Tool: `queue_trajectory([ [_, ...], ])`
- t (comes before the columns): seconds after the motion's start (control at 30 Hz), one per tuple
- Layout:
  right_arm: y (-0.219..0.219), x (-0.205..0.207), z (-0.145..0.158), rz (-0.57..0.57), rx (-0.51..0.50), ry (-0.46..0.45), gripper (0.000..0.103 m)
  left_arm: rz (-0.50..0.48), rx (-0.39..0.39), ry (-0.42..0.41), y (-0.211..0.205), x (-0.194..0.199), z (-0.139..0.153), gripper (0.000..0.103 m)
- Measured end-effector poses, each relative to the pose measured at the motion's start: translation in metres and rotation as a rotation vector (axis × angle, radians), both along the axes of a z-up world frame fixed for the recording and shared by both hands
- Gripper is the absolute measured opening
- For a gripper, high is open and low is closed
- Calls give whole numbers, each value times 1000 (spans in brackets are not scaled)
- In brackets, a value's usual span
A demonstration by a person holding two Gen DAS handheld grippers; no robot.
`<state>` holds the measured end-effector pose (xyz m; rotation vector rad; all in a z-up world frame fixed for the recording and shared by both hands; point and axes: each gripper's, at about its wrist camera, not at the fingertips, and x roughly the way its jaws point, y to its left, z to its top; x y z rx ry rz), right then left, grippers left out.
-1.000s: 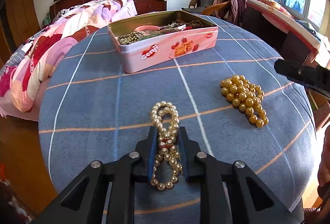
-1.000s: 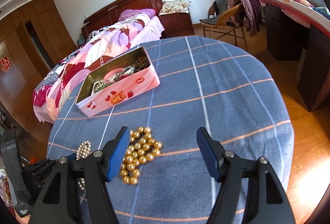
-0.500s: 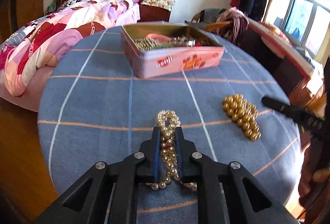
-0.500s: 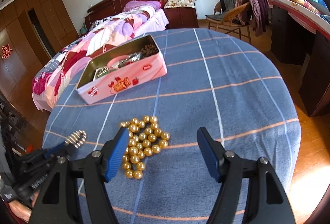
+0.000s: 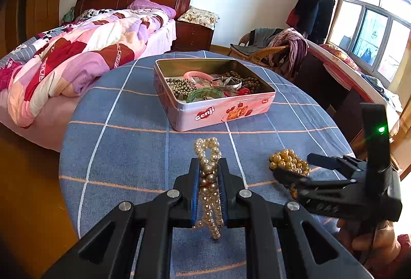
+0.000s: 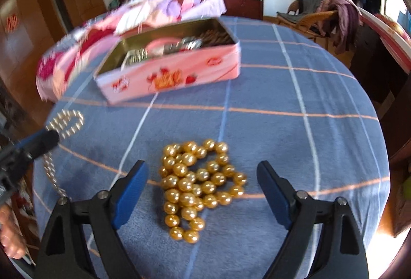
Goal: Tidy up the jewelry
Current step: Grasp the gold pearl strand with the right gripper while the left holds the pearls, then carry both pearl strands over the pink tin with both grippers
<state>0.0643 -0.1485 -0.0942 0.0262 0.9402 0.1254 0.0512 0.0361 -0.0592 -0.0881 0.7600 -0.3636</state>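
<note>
Your left gripper (image 5: 208, 191) clamped on pearl strand (image 5: 209, 176), near pink tin (image 5: 218, 109). Right gripper (image 6: 203, 191) spread wide around gold bead strand (image 6: 197, 184) lying on tablecloth (image 6: 282, 125). Tin already holds several pieces; these two strands left.

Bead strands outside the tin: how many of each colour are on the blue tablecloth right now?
Cream pearl bead strand: 1, pinched in the left claw.
Gold bead strand: 1, lying between the open right claw's fingers.
Total outside the pink rectangular metal tin: 2.
</note>
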Motion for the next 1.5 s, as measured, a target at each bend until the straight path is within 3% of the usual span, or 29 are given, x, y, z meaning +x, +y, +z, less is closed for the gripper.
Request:
queue_trajectory([
  [0.17,7,1,-5,13,-82,29,86,6,8,5,1,0,-1,13],
  [0.37,10,-3,1,54,-85,15,35,8,13,1,0,-2,0,13],
  [0.43,8,-3,1,46,-75,12,33,16,13,5,0,-3,0,13],
  [0.5,6,-4,2,33,-63,8,24,19,14,5,0,-3,1,13],
  [0.6,-2,-5,5,9,13,16,23,28,32,-7,-2,-5,5,13],
  [0.8,-9,-20,31,-30,76,-72,23,43,75,-45,-7,-11,16,13],
  [1.17,-8,-39,72,-75,92,-232,23,61,115,-107,-13,-21,33,13],
  [1.5,-8,-47,87,-86,113,-293,22,63,123,-159,-16,-29,48,13],
])
